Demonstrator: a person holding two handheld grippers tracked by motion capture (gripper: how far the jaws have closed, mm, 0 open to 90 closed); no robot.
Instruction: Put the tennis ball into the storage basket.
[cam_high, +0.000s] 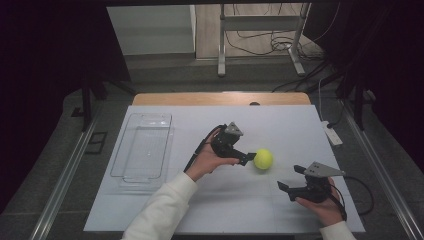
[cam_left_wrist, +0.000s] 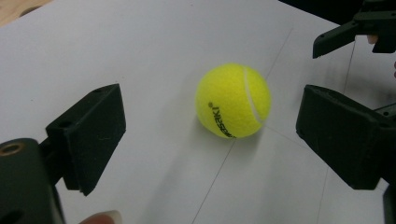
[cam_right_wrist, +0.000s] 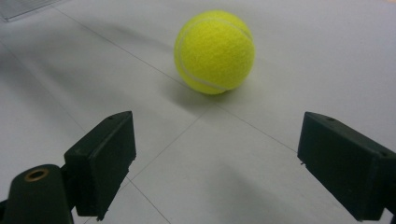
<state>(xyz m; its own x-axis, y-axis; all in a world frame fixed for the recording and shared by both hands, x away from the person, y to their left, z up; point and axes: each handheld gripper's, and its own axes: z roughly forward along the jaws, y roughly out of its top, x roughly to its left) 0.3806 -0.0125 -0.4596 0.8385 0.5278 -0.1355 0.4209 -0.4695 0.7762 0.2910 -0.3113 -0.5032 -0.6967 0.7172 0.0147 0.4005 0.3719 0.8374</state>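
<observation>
A yellow tennis ball (cam_high: 263, 159) (cam_left_wrist: 233, 100) (cam_right_wrist: 215, 51) rests on the white sheet (cam_high: 280, 125) near the table's middle. My left gripper (cam_high: 248, 157) (cam_left_wrist: 210, 135) is open just left of the ball, jaws spread wide, and the ball lies a little beyond their tips, apart from both. My right gripper (cam_high: 291, 177) (cam_right_wrist: 215, 163) is open too, lower right of the ball with a gap of bare sheet between. The right gripper's black jaws (cam_left_wrist: 355, 32) also appear in the top right corner of the left gripper view.
A clear plastic tray (cam_high: 145, 150) lies at the left of the sheet. The wooden table edge (cam_high: 220, 98) runs along the back. A white power strip (cam_high: 332, 134) sits off the right side. Cables trail from both grippers.
</observation>
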